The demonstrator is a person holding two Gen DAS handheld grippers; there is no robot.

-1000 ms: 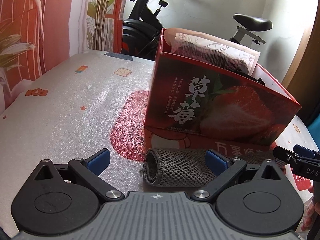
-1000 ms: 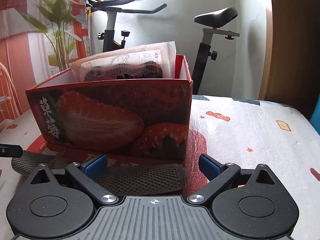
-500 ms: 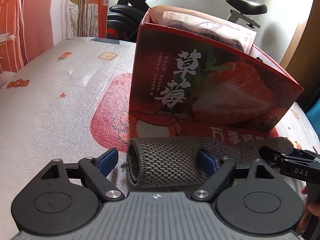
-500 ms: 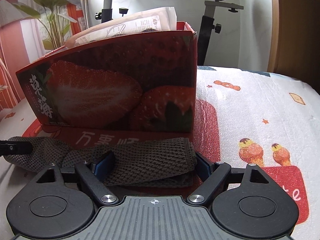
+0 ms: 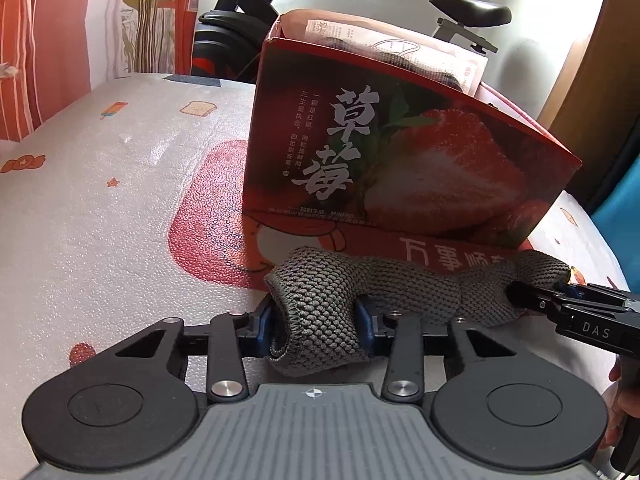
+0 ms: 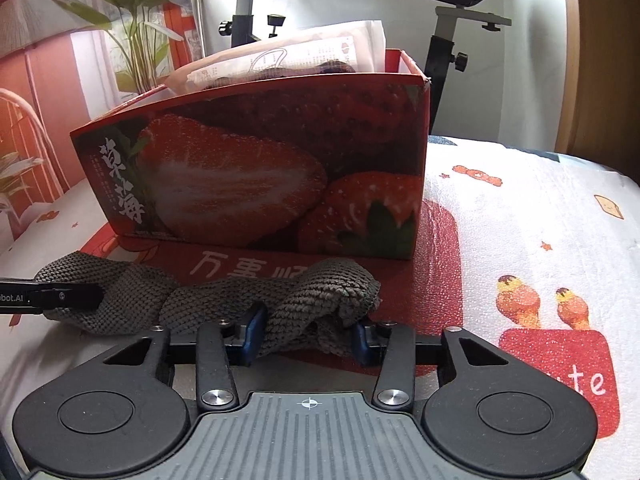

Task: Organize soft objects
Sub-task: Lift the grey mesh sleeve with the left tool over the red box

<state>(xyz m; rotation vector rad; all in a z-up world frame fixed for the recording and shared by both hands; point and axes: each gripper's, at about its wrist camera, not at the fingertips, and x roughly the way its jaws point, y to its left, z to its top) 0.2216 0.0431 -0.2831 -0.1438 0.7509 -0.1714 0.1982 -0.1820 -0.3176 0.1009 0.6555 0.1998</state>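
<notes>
Both grippers just closed onto grey knit sleeve (image 5: 384,292), lying crosswise before strawberry box (image 5: 400,148)

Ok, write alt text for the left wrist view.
The left gripper has just closed on one end of a grey knitted sleeve lying on a printed mat; the right gripper grips the other end. Behind stands a red strawberry box holding a packet, with an exercise bike beyond.
</notes>
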